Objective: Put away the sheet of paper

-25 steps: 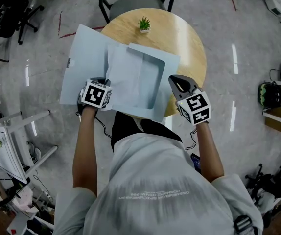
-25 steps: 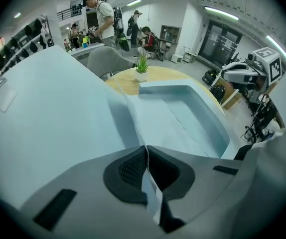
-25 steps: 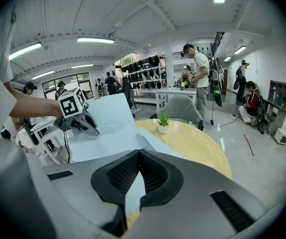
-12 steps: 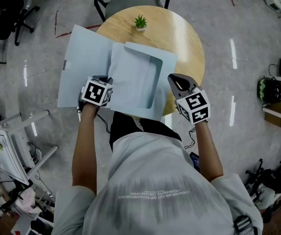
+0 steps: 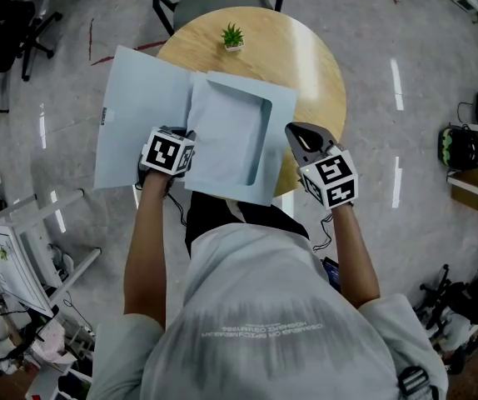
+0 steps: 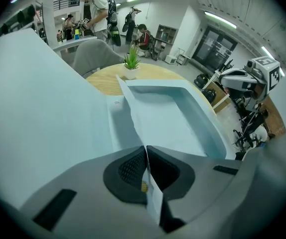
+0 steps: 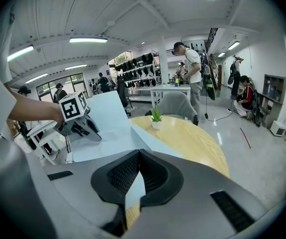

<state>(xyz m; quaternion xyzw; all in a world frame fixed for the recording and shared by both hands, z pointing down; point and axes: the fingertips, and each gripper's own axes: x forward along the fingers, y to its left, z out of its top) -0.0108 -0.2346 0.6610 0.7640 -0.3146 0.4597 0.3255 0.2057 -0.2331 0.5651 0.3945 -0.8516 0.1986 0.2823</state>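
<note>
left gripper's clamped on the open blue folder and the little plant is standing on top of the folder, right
Not quite. The left gripper is clamped on the open blue folder, but the little plant stands on the bare wooden table, beyond the folder's far edge and apart from it, as the head view shows.

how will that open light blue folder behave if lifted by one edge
The open light blue paper folder is probably light but floppy: it is a thin, wide sheet, and its left half overhangs the round wooden table. Pinched only at its near edge by the left hand-held gripper, it would likely sag or swing shut.
</note>
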